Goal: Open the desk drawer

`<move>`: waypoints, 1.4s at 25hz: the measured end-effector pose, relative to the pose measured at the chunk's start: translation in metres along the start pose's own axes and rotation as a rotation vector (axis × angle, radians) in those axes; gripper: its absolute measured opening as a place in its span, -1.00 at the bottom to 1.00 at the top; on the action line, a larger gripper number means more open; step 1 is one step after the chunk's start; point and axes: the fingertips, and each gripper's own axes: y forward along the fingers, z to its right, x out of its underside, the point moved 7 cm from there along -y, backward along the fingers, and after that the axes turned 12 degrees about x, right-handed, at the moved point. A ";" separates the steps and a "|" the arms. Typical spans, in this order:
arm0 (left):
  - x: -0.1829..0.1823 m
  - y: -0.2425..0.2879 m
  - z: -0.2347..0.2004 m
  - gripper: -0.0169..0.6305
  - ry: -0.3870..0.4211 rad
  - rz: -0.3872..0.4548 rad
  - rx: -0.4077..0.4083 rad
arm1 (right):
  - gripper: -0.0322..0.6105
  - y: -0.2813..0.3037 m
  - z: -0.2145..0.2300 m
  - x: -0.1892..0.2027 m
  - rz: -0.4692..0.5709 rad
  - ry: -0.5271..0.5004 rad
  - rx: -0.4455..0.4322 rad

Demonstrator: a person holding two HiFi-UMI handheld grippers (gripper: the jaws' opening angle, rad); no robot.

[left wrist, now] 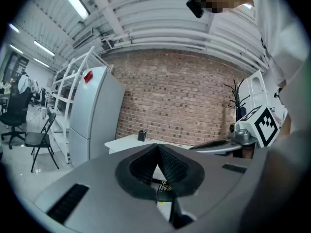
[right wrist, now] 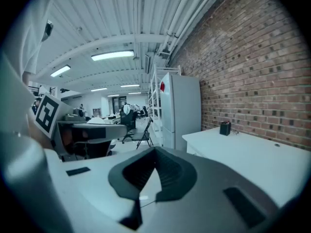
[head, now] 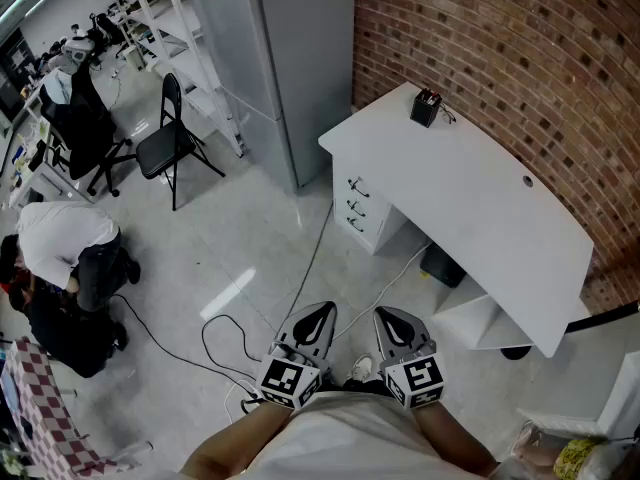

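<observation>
The white desk [head: 480, 208] stands along the brick wall. Its drawer unit [head: 368, 218] sits under the left end, with three closed drawers, each with a small metal handle [head: 356, 205]. Both grippers are held low and close to my body, well short of the desk. My left gripper [head: 323, 313] is shut with nothing in it, its pads meeting at the tip [left wrist: 157, 146]. My right gripper [head: 386, 315] is also shut and empty [right wrist: 155, 150]. The desk [right wrist: 248, 152] lies ahead and to the right in the right gripper view.
A black pen holder [head: 426, 107] stands on the desk's far corner. A tall grey cabinet [head: 290, 58] stands left of the desk. A black folding chair [head: 168, 146] and a crouching person [head: 70, 253] are further left. Cables [head: 225, 343] trail over the floor before me.
</observation>
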 end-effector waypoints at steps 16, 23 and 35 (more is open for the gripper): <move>0.004 0.004 0.005 -0.92 -0.007 -0.011 -0.011 | -0.85 -0.003 0.007 0.009 -0.014 0.017 -0.004; 0.001 0.024 0.009 -0.92 -0.002 -0.019 -0.018 | -0.85 -0.001 0.031 0.014 -0.025 0.029 0.003; 0.004 0.050 0.005 -0.92 0.002 -0.032 -0.147 | -0.85 0.015 0.079 0.024 -0.013 0.088 -0.027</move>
